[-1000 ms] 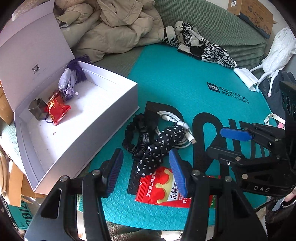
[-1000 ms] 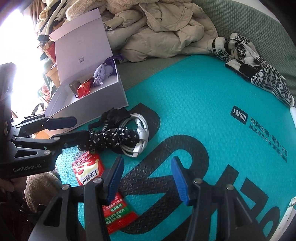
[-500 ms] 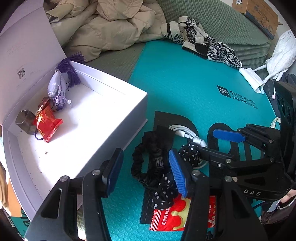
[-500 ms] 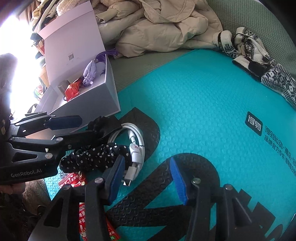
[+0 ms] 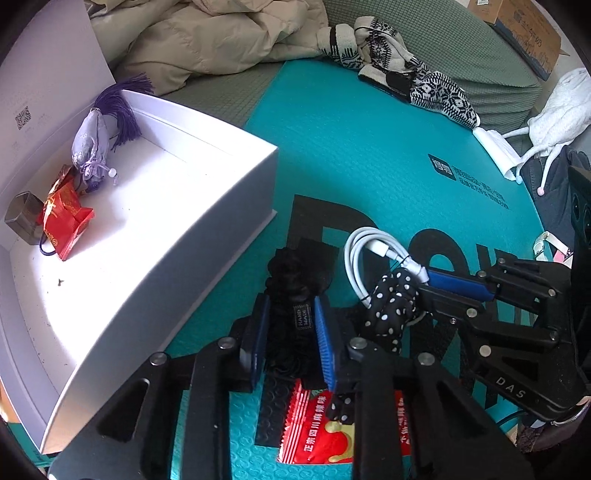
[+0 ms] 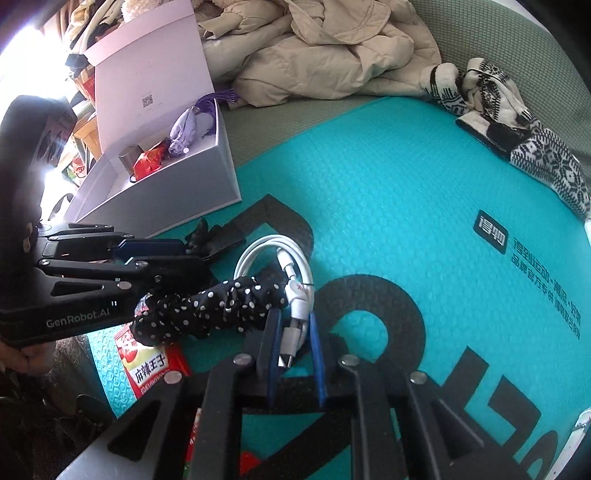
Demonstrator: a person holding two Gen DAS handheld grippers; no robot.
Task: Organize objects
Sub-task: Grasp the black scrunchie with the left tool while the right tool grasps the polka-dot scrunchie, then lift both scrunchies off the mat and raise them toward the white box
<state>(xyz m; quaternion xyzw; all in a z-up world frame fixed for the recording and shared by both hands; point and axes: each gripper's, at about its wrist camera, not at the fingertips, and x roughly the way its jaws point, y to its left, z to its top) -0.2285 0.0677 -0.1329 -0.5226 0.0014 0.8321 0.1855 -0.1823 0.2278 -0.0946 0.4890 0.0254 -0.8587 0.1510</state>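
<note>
On the teal mat (image 5: 369,147) a black scrunchie (image 5: 295,273) sits between the blue pads of my left gripper (image 5: 291,306). Its jaws are closing and the pads press on the scrunchie. My right gripper (image 6: 293,321) is shut on the plug end of a coiled white cable (image 6: 258,254). A black polka-dot scrunchie (image 6: 207,310) lies across the cable, between the two grippers. Under it lies a red snack packet (image 5: 314,432). The open white box (image 5: 147,258) stands to the left, holding a purple tasselled sachet (image 5: 88,147), a red pouch (image 5: 62,218) and a small metal container (image 5: 22,218).
The box lid (image 6: 147,85) stands upright behind the box. A beige jacket (image 5: 221,37) and patterned knit gloves (image 5: 406,74) lie at the mat's far edge. A white drawstring bag (image 5: 557,107) and a cardboard box (image 5: 524,33) are at the far right.
Both grippers came down and forward and closed: the left onto the black scrunchie, the right onto the white cable's plug end. The objects on the mat stayed put.
</note>
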